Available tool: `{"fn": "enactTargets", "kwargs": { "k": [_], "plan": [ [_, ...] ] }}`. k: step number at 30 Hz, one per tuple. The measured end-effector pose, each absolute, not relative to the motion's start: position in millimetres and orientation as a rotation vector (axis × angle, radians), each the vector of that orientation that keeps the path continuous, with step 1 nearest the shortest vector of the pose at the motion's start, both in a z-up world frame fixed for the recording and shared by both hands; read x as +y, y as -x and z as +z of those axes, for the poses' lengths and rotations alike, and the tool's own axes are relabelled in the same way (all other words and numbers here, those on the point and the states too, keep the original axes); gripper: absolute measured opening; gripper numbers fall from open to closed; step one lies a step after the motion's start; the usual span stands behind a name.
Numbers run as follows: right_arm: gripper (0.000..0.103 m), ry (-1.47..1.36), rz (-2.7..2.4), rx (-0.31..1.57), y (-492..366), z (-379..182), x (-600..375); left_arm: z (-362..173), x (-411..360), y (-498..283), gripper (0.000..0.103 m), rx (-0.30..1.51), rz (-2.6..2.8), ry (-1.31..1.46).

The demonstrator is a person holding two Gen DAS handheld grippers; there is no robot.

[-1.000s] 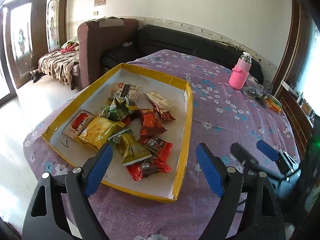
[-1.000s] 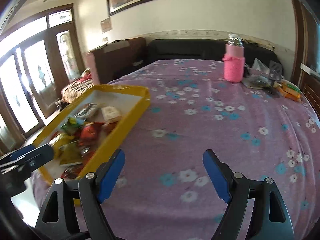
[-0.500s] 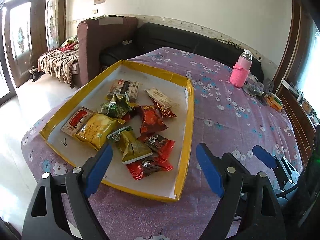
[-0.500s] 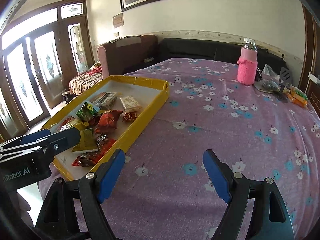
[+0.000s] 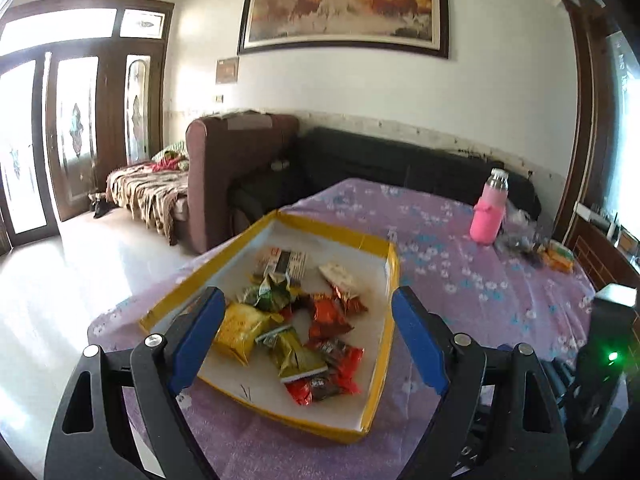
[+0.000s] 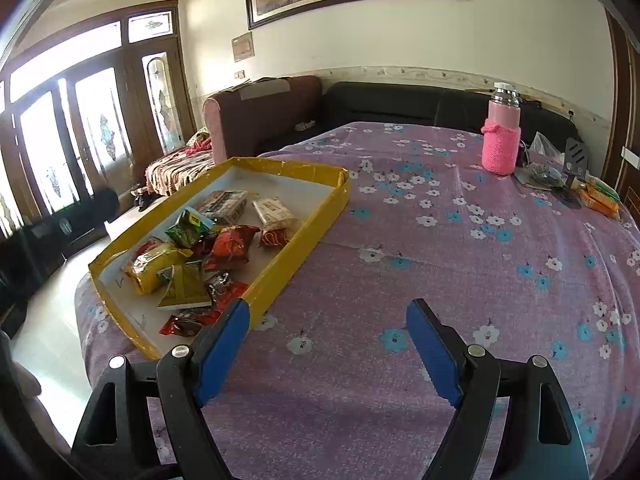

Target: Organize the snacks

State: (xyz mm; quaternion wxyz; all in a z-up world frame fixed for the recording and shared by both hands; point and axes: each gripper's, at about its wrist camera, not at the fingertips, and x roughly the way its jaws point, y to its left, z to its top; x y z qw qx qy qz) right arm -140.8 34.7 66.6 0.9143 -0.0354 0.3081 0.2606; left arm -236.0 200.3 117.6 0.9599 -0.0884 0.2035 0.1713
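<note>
A yellow-rimmed tray (image 5: 386,322) with a white floor lies on the purple flowered tablecloth and holds several snack packets: a yellow bag (image 5: 240,328), an olive-green pouch (image 5: 294,354), red packets (image 5: 328,318) and a green one (image 5: 270,294). The tray (image 6: 316,216) and its packets (image 6: 230,246) also show in the right wrist view. My left gripper (image 5: 308,332) is open and empty, held above the tray's near end. My right gripper (image 6: 328,340) is open and empty over bare cloth, right of the tray.
A pink bottle (image 5: 489,218) (image 6: 501,140) stands at the table's far right, with small clutter and orange packets (image 6: 596,196) beside it. A maroon armchair (image 5: 236,160) and black sofa (image 5: 400,168) stand behind the table. The right gripper's body (image 5: 600,360) shows at the left view's right edge.
Both grippers have pulled back and risen, so the tray looks farther off and more of the room shows. Both stay open. The packets have not moved.
</note>
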Motion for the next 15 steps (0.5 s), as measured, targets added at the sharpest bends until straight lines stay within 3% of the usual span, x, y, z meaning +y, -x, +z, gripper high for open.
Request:
{"fn": "enactTargets", "kwargs": {
  "k": [15],
  "plan": [
    [0.082, 0.075, 0.553, 0.633, 147.5, 67.1, 35.1, 107.2, 191.4, 219.8, 0.086, 0.519, 0.325, 0.165]
  ]
}}
